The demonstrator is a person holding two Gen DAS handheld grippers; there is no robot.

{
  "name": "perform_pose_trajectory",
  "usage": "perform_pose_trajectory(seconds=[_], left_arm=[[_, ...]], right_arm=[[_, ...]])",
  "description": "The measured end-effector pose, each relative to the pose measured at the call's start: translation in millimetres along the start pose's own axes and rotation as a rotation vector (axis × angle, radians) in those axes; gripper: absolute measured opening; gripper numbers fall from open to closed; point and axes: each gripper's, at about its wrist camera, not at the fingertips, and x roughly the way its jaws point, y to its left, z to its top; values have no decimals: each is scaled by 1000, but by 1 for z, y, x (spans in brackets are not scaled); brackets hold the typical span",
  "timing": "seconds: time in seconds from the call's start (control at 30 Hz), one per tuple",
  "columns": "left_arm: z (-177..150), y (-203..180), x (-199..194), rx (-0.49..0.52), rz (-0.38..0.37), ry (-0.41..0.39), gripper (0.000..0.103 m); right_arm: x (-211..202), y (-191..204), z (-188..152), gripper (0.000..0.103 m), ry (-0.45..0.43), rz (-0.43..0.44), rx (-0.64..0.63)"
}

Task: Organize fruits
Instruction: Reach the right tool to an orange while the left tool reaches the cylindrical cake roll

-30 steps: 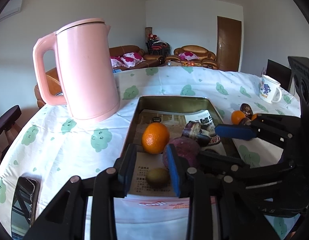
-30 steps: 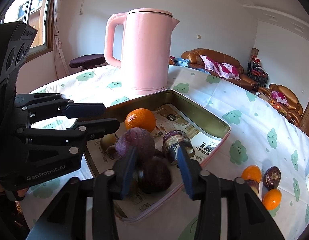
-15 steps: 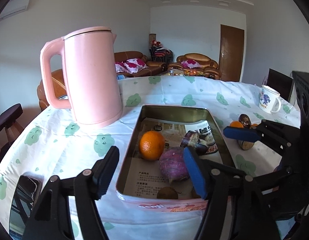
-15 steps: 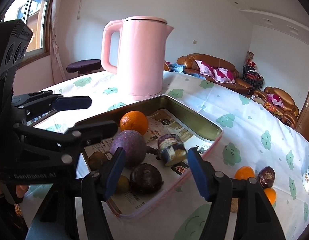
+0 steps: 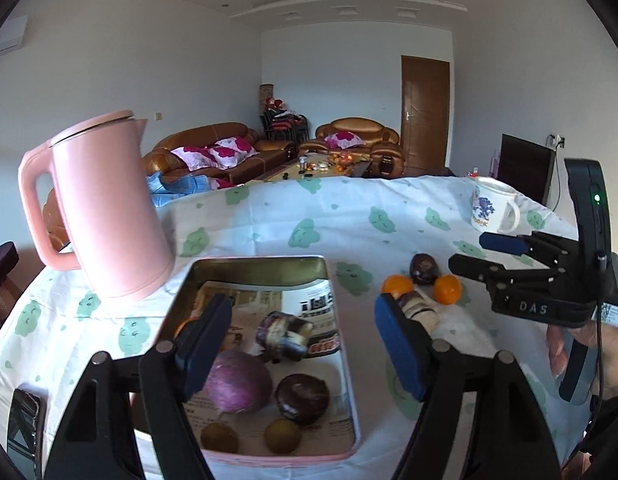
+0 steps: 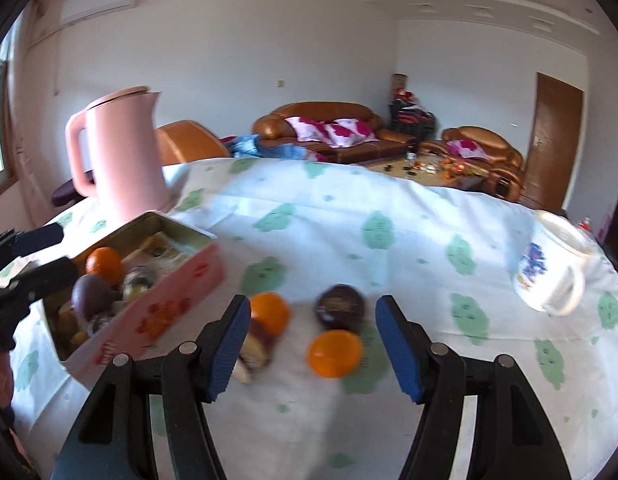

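Left wrist view: the left hand-held gripper (image 5: 303,342) hangs over the tin tray (image 5: 347,364) on the table (image 5: 269,216), its jaws just opened wider and empty. Inside the tray lie a round purple fruit (image 5: 238,382), a dark passion fruit (image 5: 303,398), a cut purple piece (image 5: 285,334) and two small brown-green fruits (image 5: 283,436) at the near wall; an orange shows only as a sliver behind the left finger. A pink kettle (image 5: 105,216) stands just left of the tray, a mug (image 5: 493,210) far right. To the right of the tray, loose on the cloth, sit two small oranges (image 5: 447,289) and a dark fruit (image 5: 424,269). The right hand-held gripper (image 5: 481,254) reaches in from the right, above that group.

Right wrist view: blurred, so details are rough. The right hand-held gripper (image 6: 313,350) is spread apart, holding nothing; its jaws have only just parted. Between and beyond its fingers lie an orange (image 6: 335,353), a second orange (image 6: 271,312), a dark round fruit (image 6: 341,312) and what looks like a pale-and-purple piece (image 6: 253,350) near the left finger. The tray sits at left.
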Motion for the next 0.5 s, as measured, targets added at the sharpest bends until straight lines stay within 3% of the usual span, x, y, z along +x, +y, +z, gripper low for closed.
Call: perform_pose_trajectory(seconds=[0.1,0.27,0.37,0.5], left_arm=[[5,-22,10,34,-26,2,76],[7,-54,39,32,-96,60,76],[6,-66,58,33,-110,99,76],[3,-71,71,52,-74,119,76]], right_arm=[[3,-18,-2,66,14,-44,46],[16,-31,-7,66,46,-39,98],[24,-31,-9,66,77,-19,102],[36,-30,-10,61,132,2,102]])
